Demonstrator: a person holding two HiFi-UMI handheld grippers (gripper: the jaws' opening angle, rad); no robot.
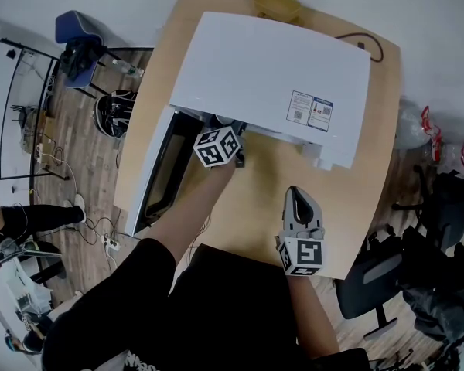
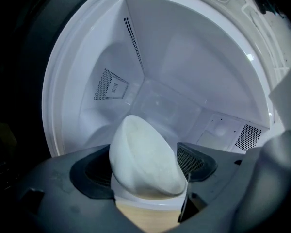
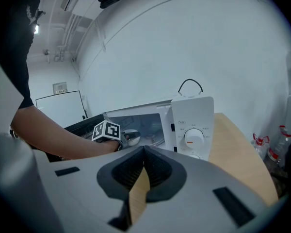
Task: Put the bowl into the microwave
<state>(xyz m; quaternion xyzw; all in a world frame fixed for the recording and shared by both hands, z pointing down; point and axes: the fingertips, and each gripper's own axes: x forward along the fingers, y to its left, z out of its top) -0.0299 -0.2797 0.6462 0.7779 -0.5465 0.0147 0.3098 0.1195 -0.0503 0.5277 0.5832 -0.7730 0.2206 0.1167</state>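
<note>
R tool (image 1: 295, 201) clenched shut, empty, over desk (image 1: 255, 207) nr front edge. L tool (image 2: 145, 166) at open microwave (image 1: 271, 68), jaws spread wide, released. White bowl (image 2: 143, 147) sits tilted btwn them, just inside cavity front. Door (image 1: 158, 172) hangs open at left.

A white microwave (image 1: 271, 83) stood on a wooden bench (image 1: 255, 199) in the upper middle of the frame, its door (image 1: 164, 168) swung open to the left. The left claw (image 1: 226, 136) reached into the opening, tips hidden under the top. The right claw (image 1: 295, 198) lay low on the bench, right of centre, well apart. A yellow object (image 1: 277, 5) sat behind the microwave.
</note>
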